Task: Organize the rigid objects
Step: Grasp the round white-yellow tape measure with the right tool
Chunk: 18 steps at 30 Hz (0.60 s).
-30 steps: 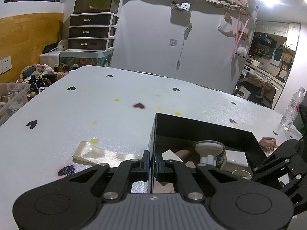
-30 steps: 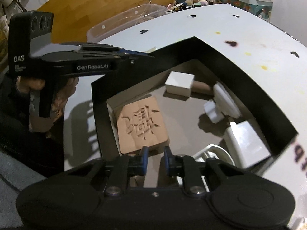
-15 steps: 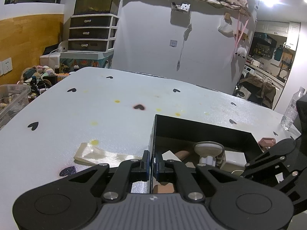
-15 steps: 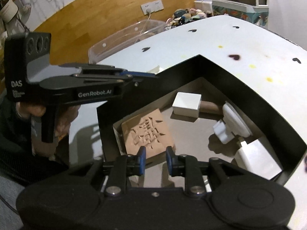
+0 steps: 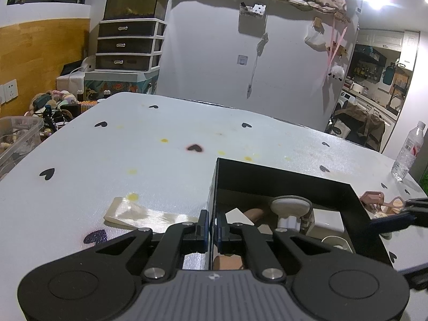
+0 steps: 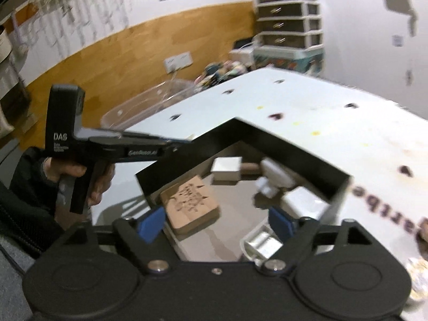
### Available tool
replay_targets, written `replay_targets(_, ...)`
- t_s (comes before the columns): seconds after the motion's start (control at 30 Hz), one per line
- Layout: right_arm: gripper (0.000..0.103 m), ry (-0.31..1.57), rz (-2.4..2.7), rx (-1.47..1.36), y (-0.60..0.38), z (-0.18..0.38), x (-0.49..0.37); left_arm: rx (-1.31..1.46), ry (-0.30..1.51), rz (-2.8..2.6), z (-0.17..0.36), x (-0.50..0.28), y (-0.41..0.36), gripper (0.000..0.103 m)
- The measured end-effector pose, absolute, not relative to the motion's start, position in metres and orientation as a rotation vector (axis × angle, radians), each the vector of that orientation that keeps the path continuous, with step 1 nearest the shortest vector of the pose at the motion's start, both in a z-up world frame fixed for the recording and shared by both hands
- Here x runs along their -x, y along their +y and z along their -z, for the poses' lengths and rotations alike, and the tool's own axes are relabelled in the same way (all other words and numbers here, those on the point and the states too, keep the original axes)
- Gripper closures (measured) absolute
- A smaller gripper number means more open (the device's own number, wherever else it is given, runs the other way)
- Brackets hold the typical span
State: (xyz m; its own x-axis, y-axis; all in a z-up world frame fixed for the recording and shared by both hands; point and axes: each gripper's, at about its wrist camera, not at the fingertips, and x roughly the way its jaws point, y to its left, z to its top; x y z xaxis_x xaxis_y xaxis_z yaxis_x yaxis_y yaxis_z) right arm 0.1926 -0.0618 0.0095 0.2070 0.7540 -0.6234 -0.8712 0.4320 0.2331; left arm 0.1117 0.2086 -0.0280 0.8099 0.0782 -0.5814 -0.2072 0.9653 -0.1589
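Left view: pinching box wall at 6 o'clock with left gripper, steadying it.

Right view: right gripper spreading wide, empty, above tile resting inside; lifting straight, avoiding the rim.

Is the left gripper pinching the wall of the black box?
Touching. In the left wrist view the left gripper is shut with the black box wall's thin edge clamped between its blue pads.
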Motion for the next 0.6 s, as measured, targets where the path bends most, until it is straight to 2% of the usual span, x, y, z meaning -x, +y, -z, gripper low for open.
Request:
replay_targets(0.13,0.004,0.703,-1.027,0.125,-0.085,-0.01,-0.191,0.213,0.613,-0.158,0.028,-0.112,0.206,0.098)
replay_targets(0.27,0.002,0.667,-0.837,0.065,-0.113,-0.004,-0.196,0.208,0.616,-0.163,0.029,-0.112,0.204,0.098)
replay_targets(0.6,0.006,0.741,-0.415,-0.054,-0.167,0.037,-0.231,0.198,0.624,-0.166,0.031,-0.114,0.202,0.098)
